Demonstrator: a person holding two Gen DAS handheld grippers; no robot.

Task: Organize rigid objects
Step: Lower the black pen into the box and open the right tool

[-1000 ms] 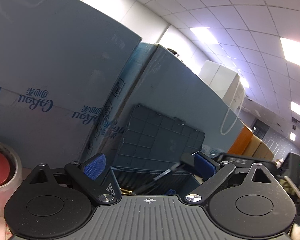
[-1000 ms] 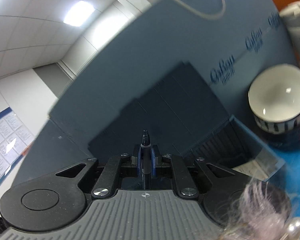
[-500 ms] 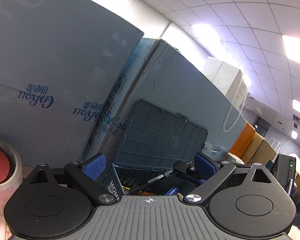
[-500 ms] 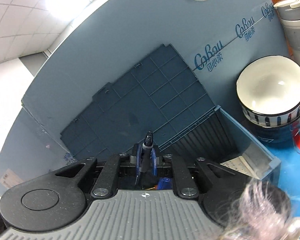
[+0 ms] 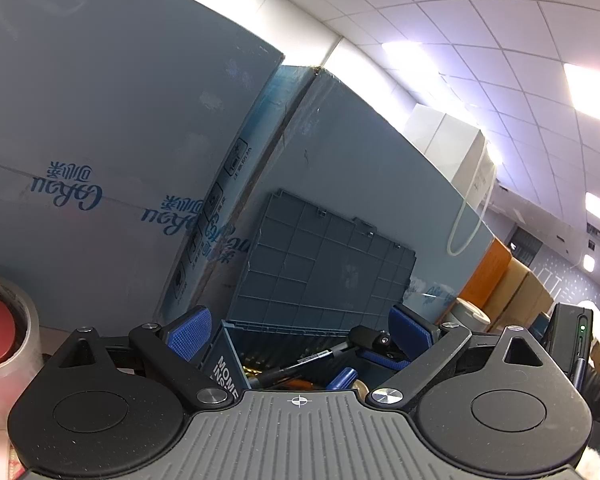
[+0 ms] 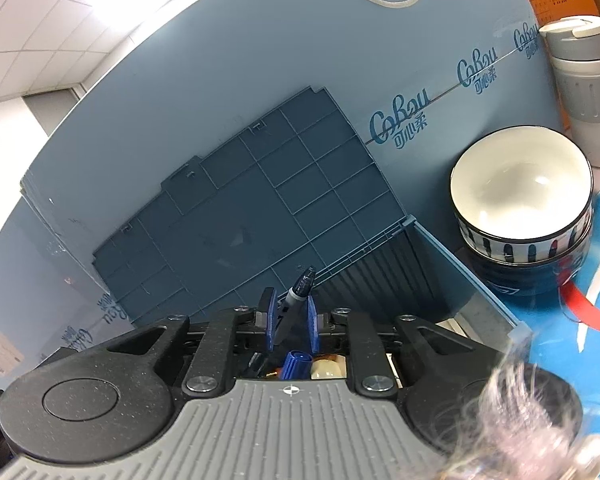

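A grey-blue storage box (image 5: 284,344) stands open, its gridded lid (image 5: 320,264) leaning back against blue cartons. My right gripper (image 6: 289,320) is over the box and is shut loosely on a black pen (image 6: 296,296), whose tip points up toward the lid (image 6: 260,208). In the left wrist view the right gripper's fingertip (image 5: 374,338) holds the same pen (image 5: 300,364) slanting down into the box. A blue-capped marker (image 6: 296,362) and other small items lie inside. My left gripper (image 5: 300,328) is open and empty at the box's near side.
A tape roll with a red core (image 5: 0,344) sits at the left. Two stacked bowls (image 6: 524,208) and a grey-white bottle (image 6: 584,84) stand right of the box on a blue printed cloth (image 6: 580,320). Large blue cartons (image 5: 100,160) wall the back.
My right gripper has tipped down and lowered the pen into the open box. The left gripper stayed open and shifted only slightly.
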